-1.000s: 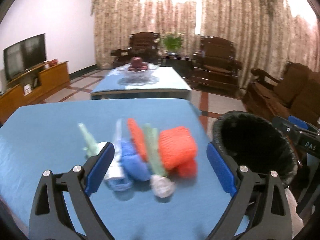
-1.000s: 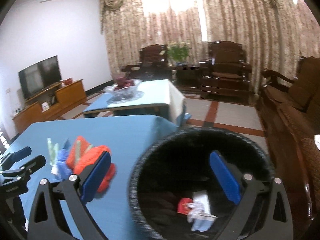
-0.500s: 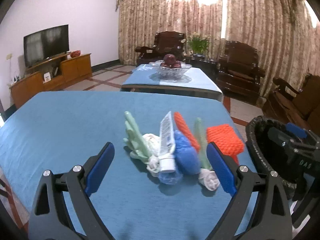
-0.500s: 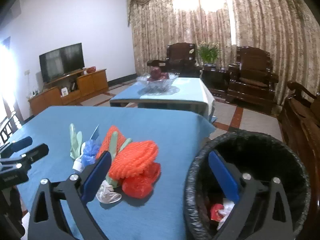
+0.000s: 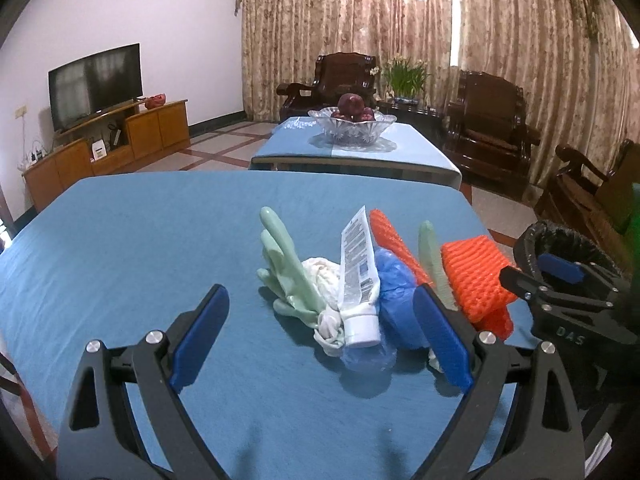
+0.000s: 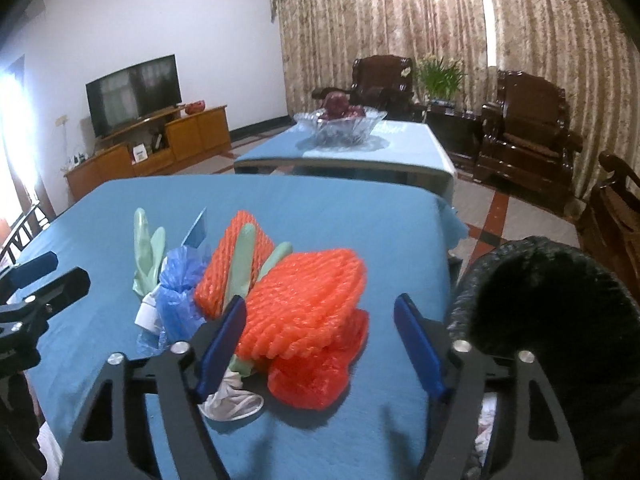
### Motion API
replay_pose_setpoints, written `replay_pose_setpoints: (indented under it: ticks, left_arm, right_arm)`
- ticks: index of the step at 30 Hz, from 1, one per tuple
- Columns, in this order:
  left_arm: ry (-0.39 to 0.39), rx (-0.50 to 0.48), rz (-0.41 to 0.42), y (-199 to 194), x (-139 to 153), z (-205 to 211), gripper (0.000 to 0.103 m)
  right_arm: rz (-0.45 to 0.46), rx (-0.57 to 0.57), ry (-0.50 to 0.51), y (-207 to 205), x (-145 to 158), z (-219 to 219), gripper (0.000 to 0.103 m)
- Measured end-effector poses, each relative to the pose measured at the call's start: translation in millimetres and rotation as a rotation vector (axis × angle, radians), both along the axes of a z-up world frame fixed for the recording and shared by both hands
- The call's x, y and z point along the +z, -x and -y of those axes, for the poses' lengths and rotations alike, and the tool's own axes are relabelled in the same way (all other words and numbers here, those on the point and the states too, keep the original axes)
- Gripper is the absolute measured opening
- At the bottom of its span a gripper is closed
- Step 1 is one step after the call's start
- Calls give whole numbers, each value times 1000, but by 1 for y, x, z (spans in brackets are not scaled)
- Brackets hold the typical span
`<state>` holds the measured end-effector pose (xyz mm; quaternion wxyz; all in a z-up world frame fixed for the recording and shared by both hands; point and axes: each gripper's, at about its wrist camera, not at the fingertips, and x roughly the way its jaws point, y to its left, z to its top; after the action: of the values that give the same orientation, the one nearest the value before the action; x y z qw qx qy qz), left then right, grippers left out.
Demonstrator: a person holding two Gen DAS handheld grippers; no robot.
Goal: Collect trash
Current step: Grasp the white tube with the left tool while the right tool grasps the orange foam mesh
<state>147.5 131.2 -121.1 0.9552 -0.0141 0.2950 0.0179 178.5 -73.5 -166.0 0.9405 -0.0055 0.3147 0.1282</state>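
My left gripper (image 5: 320, 332) hovers low over the blue surface (image 5: 140, 240), its 2 fingers (image 5: 200, 332) spread wide and holding nothing. The trash lies in 1 heap near the right edge of that surface. Left to right in the left wrist view: a pale green glove (image 5: 286, 268), a white crumpled wrapper (image 5: 324, 280), a white tube (image 5: 358, 280) with its cap toward me, a blue plastic bag (image 5: 394, 292), a ribbed orange net sleeve (image 5: 394, 246), a second green glove finger (image 5: 430, 256) and a folded orange foam net (image 5: 474, 276). The tube rests on the blue bag and touches the wrapper. My left gripper's right finger overlaps the blue bag in the view; whether they touch, I cannot tell.

My right gripper (image 6: 320, 344) is likewise wide open and empty; its fingers (image 6: 222, 344) frame the folded orange foam net (image 6: 308, 296), which lies on a red plastic bag (image 6: 316, 372). A black-lined trash bin (image 6: 548, 300) stands just beside the surface on the right.
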Motion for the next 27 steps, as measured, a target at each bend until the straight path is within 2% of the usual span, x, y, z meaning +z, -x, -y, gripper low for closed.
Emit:
replay_pose_setpoints:
  ticks: [4, 5, 9, 11, 20, 27]
  left_arm:
    - [3, -1, -8, -5, -5, 1, 90]
    - [5, -2, -12, -6, -7, 1, 90]
    - [9, -20, -33, -11, -13, 4, 85]
    - [11, -30, -39, -16, -16, 7, 84]
    - [-2, -45, -92, -47, -35, 28, 67]
    - [14, -39, -97, -53, -40, 26, 65]
  right_arm:
    - [-42, 29, -17, -5, -9, 1, 52]
    - [-49, 43, -26, -6, -11, 2, 44]
    - [-35, 88, -35, -5, -11, 4, 23]
    - [-31, 97, -38, -7, -10, 7, 20]
    - [-35, 105, -56, -10, -9, 13, 18]
    - [-36, 106, -57, -10, -10, 14, 18]
